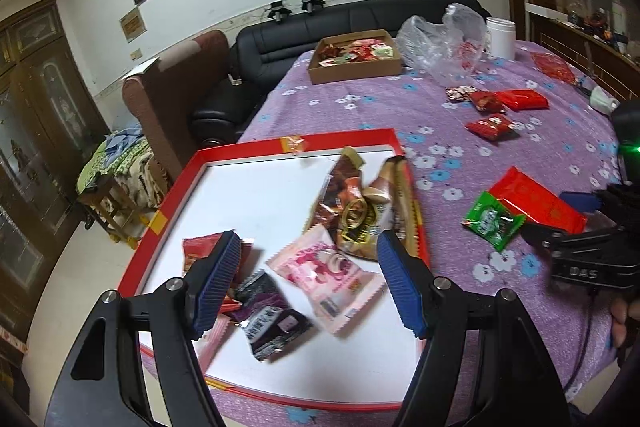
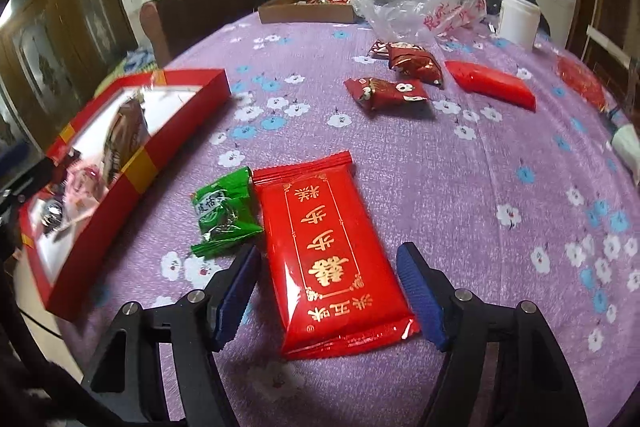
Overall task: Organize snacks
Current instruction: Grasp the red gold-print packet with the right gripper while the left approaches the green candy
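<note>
My right gripper [image 2: 328, 291] wide, straddling red pack [image 2: 328, 255]; next close, lift into red box [image 2: 132, 163]. Left gripper [image 1: 308, 279] wide, empty.

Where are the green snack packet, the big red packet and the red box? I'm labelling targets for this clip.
green snack packet [image 2: 224, 215], right wrist view, middle of wrapper.
big red packet [image 2: 332, 255], right wrist view, on the gold lettering.
red box [image 1: 304, 143], left wrist view, far rim.

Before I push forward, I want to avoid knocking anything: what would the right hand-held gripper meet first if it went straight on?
The right hand-held gripper is open, and the large red packet already lies between its fingers, so it would likely meet that first; height above it is unclear.
</note>
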The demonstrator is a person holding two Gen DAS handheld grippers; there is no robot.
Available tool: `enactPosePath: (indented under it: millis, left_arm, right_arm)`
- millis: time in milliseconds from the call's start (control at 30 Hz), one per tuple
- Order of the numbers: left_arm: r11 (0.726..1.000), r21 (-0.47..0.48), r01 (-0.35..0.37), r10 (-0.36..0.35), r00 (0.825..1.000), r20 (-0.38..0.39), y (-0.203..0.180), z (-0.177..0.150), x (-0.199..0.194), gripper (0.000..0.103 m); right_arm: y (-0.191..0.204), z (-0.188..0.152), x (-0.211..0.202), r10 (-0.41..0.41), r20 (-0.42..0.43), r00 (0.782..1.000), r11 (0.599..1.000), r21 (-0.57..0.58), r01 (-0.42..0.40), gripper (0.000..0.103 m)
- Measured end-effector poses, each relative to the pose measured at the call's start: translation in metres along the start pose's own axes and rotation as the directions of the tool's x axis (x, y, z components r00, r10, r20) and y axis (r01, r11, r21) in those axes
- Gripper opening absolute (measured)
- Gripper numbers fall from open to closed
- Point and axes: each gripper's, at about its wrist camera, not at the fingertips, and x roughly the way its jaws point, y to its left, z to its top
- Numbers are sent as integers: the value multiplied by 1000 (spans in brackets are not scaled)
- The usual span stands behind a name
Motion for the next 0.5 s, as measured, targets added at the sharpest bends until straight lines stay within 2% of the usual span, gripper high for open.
enactPosePath:
  millis: [33,133,233,367,433,500]
  left_arm:
    - [1000,5,4,-4,1000,0,-2,0,-1,71]
    - [999,21,30,-30,1000,-7,-10,1,-3,71]
    - [997,41,62,-62,998,-14,-21,5,-6,71]
    - [990,81,117,-116,993,-22,-46,16,-6,71]
    - [984,84,155,-152,988,-39,-62,23,-1,85]
    - [984,73,161,-156,986,-60,-76,29,8,85]
  right_arm:
    - [3,0,1,-26,0,1000,1000,-17,25,64]
    - [3,1,-2,-29,7,1000,999,-23,29,54]
    - [-8,1,-4,-52,8,999,999,-16,52,53]
    - [-51,1,-8,-118,2,993,988,97,118,54]
    - [-76,0,-11,-157,-5,988,973,169,156,54]
    - [-91,-2,-15,-125,7,992,968,219,120,53]
